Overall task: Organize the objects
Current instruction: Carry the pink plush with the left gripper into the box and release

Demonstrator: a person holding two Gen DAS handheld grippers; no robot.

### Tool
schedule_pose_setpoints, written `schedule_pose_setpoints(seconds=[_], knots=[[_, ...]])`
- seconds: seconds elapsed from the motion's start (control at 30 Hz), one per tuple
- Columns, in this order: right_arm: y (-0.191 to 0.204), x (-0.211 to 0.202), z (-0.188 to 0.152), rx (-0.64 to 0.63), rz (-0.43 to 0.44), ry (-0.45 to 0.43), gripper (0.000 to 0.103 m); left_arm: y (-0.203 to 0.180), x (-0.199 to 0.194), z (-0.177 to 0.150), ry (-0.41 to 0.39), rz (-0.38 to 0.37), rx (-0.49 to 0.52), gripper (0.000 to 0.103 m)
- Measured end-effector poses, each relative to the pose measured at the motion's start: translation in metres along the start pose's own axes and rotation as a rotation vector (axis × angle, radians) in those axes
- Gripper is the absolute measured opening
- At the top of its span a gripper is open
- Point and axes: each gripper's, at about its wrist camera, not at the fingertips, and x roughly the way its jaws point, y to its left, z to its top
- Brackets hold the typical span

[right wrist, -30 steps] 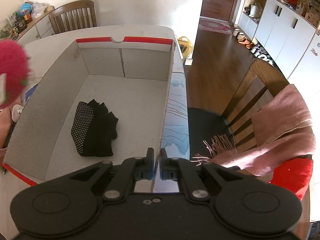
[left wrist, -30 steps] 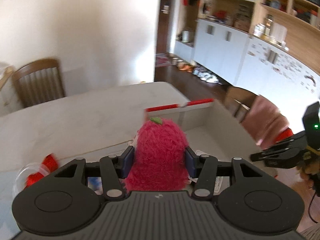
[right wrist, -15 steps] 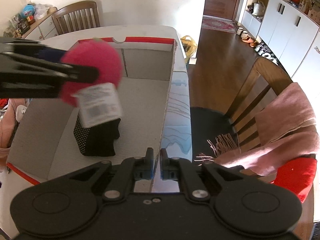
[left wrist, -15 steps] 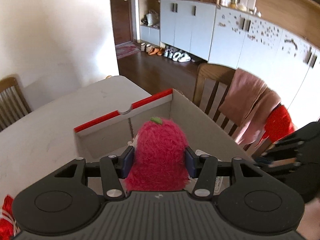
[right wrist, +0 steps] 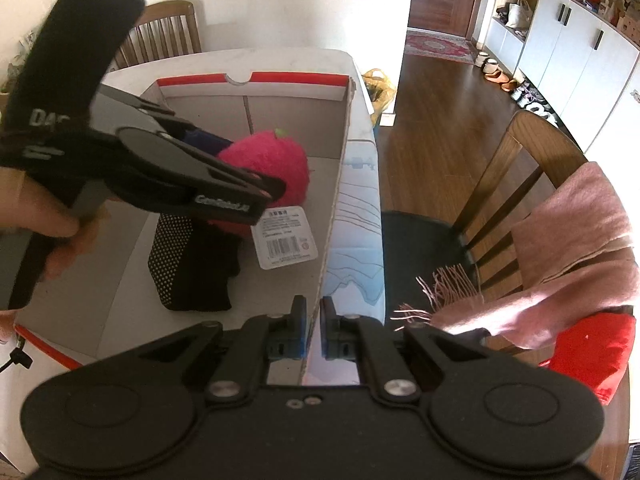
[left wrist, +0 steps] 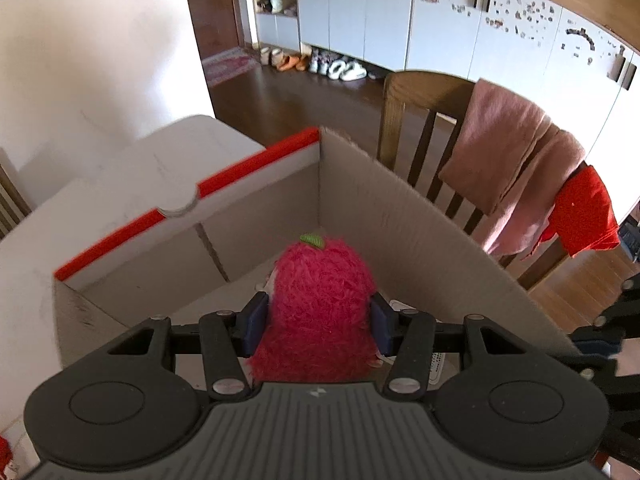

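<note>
While one cardboard box [right wrist: 132,248] sits on the worktop [left wrist: 120,168], it holds one black dotted cloth [right wrist: 188,264]. One pink plush strawberry [left wrist: 320,312], clamped in the left tongs [left wrist: 318,324], now hangs inside the box, having come in from 9 o'clock. Angled downward, the right tongs [right wrist: 314,334] pinch the box's wall at 6 o'clock.

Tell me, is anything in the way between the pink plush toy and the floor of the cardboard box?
Nothing visible blocks it. The plush toy hangs over the box; the black cloth lies beside the drop.
</note>
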Motion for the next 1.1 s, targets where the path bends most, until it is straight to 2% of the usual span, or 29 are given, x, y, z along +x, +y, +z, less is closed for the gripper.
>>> schedule_pose_setpoints(seconds=[0.2, 0.47, 0.6, 1.1], knots=[[0.000, 0.001, 0.000, 0.005, 0.001, 0.001, 0.006, 0.001, 0.004, 0.004, 0.007, -0.012, -0.004, 0.059], [0.000, 0.000, 0.000, 0.001, -0.002, 0.002, 0.006, 0.006, -0.006, 0.001, -0.006, -0.040, -0.032, 0.074], [0.001, 0.001, -0.001, 0.000, -0.005, 0.004, 0.006, 0.011, -0.019, -0.003, -0.023, -0.041, -0.059, 0.074], [0.008, 0.001, 0.001, -0.030, -0.029, 0.016, 0.005, 0.038, -0.127, -0.032, -0.180, -0.033, -0.153, 0.074]])
